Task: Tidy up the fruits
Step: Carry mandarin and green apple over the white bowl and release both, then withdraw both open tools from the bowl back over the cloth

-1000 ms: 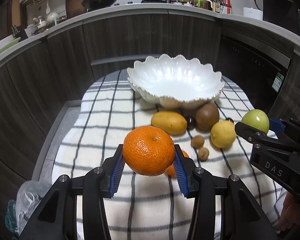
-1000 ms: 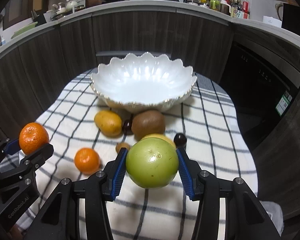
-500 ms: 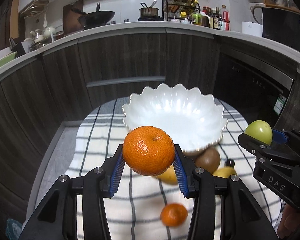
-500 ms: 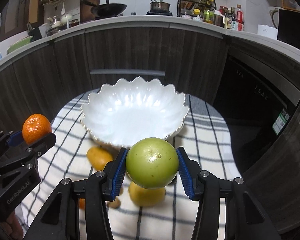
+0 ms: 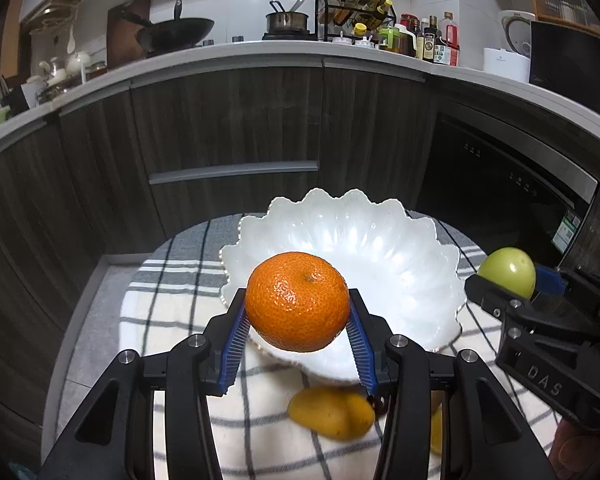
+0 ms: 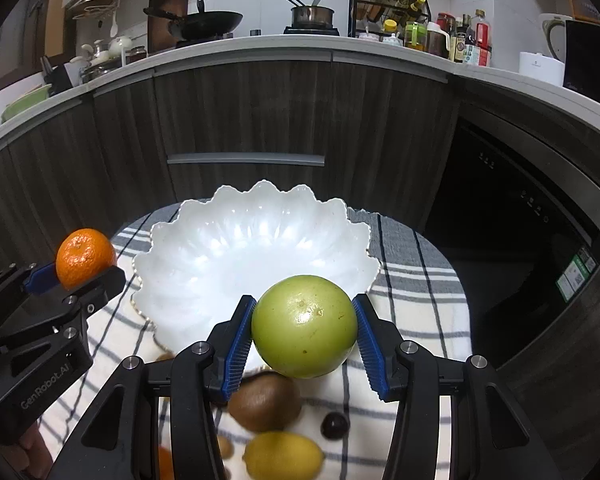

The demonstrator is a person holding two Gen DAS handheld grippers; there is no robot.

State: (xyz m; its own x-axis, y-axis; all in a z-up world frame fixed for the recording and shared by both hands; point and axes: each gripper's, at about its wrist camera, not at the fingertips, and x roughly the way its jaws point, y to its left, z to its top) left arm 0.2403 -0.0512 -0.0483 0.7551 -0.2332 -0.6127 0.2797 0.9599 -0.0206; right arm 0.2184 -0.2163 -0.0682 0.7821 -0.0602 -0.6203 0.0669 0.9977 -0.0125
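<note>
Where cabinets (image 5: 228, 128) curve, checked cloth (image 5: 172, 312).

The white bowl (image 6: 256, 256) lies wide open from above, its hollow unoccupied, only the scalloped rim standing up around it. The left claw (image 5: 298, 316), closed on a mandarin (image 5: 298, 300), and the right claw (image 6: 304, 332), closed on a green fruit (image 6: 304, 326), crowd its near rim side by side. Below them a mango (image 5: 332, 412), kiwi (image 6: 264, 402), lemon (image 6: 284, 456) and cherry (image 6: 335, 426) clutter the near cloth (image 6: 416, 280). The cloth to the bowl's right lies bare.
</note>
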